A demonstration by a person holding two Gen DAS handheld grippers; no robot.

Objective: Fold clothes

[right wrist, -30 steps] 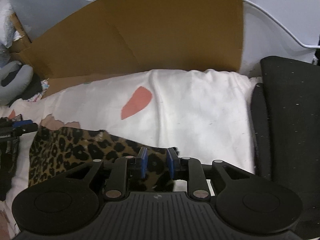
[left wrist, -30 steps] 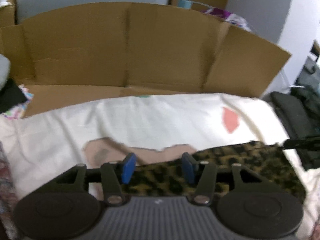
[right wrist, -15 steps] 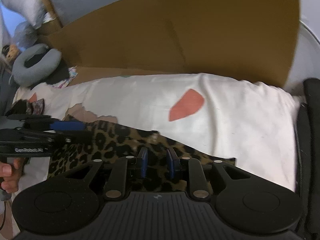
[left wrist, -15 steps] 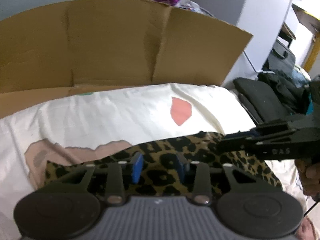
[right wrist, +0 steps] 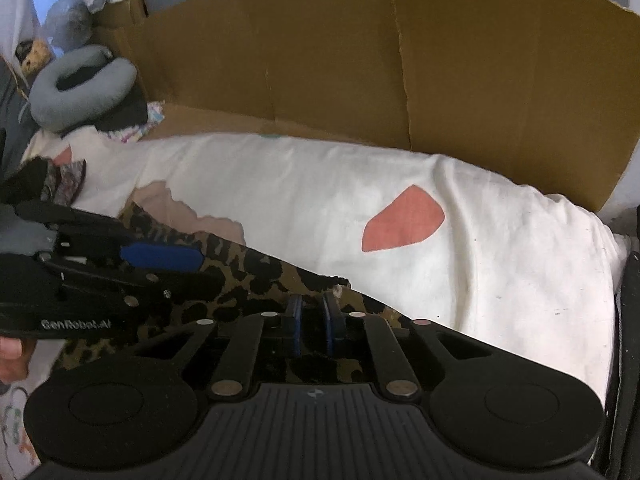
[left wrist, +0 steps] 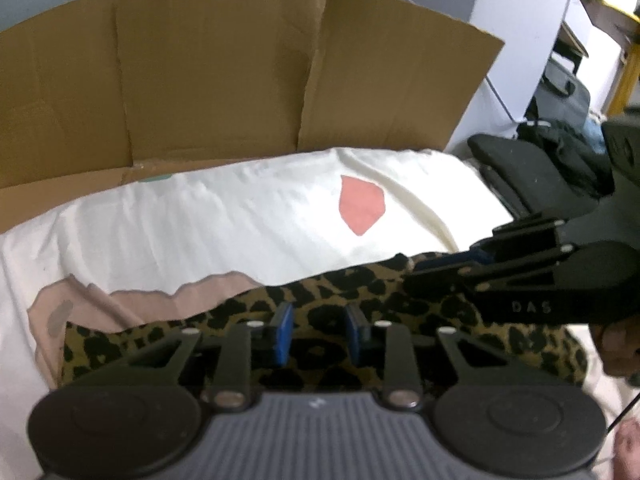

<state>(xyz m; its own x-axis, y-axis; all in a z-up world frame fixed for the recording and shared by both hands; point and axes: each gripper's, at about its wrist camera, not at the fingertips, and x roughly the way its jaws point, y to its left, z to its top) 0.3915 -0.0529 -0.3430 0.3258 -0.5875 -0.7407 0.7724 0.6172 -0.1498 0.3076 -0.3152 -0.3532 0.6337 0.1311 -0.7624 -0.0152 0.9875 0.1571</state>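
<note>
Leopard-print garment [left wrist: 400, 300] lies as a long, narrow strip across the near part of a white bedsheet [left wrist: 240, 232]; both grippers are at it, the left toward the strip's middle, the right further toward its right end.

Step in hand, as judged: taking hold of the near edge at two points ahead of a fold. Neither grasp looks finished.

Left gripper [left wrist: 318, 336]: blue fingers [left wrist: 281, 334] stand moderately apart and are closing, with leopard cloth showing in the gap between them. Pads do not appear to press on it yet, so released for now.

Right gripper [right wrist: 312, 326]: fingers [right wrist: 295, 330] nearly together, a narrow gap left, closing. A dark fold of the garment sits in that gap; whether the pads already pinch it cannot be told from the wrist view.

Outward: in the left wrist view the right gripper crosses the strip from the right side; in the right wrist view the left gripper reaches in from the left. Sheet carries a pink patch [right wrist: 404, 224] beyond the garment and a beige patch [left wrist: 132, 304] by its left end. A brown cardboard sheet [left wrist: 240, 72] stands behind the bed.

Next move, as judged: finish both pinches, confirm only the intended layer is caught, then lift both hands evenly and carry the edge over. Uneven lift would skew the fold.
</note>
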